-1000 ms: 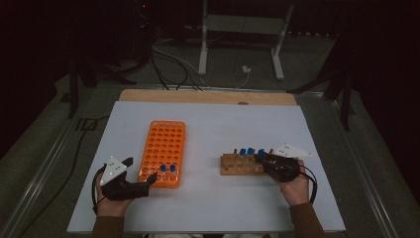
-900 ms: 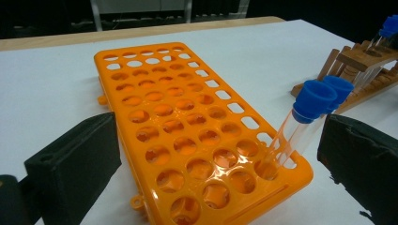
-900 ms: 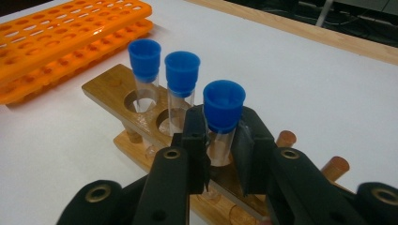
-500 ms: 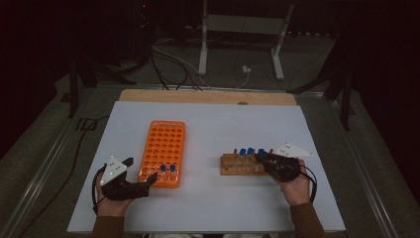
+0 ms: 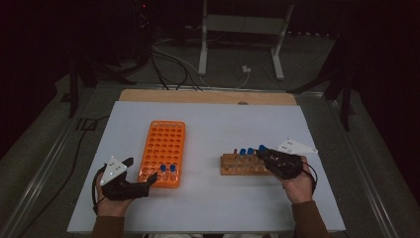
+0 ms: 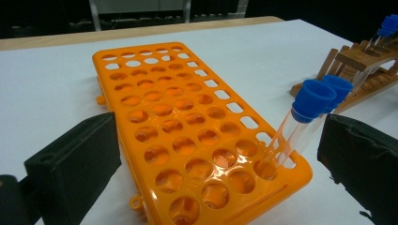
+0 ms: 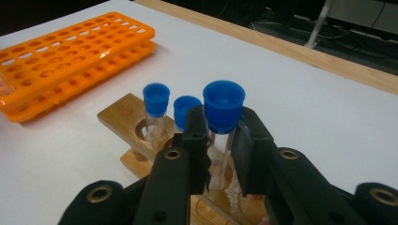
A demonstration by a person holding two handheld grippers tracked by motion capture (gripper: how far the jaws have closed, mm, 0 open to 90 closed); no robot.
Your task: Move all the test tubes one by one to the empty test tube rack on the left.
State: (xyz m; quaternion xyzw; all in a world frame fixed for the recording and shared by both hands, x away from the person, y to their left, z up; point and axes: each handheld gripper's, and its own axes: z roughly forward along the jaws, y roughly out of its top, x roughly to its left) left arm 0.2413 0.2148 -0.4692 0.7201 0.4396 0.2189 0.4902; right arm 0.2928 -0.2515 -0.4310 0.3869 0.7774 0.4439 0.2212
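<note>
An orange tube rack lies left of centre, with two blue-capped clear tubes leaning in its near right corner. My left gripper is open, its jaws spread around the rack's near end. A wooden tube rack sits to the right and holds blue-capped tubes. My right gripper is shut on one blue-capped tube standing at the wooden rack.
The work surface is a white sheet on a table with a wooden strip along its far edge. Cables and a metal stand lie on the dark floor beyond. A rail runs along the table's left side.
</note>
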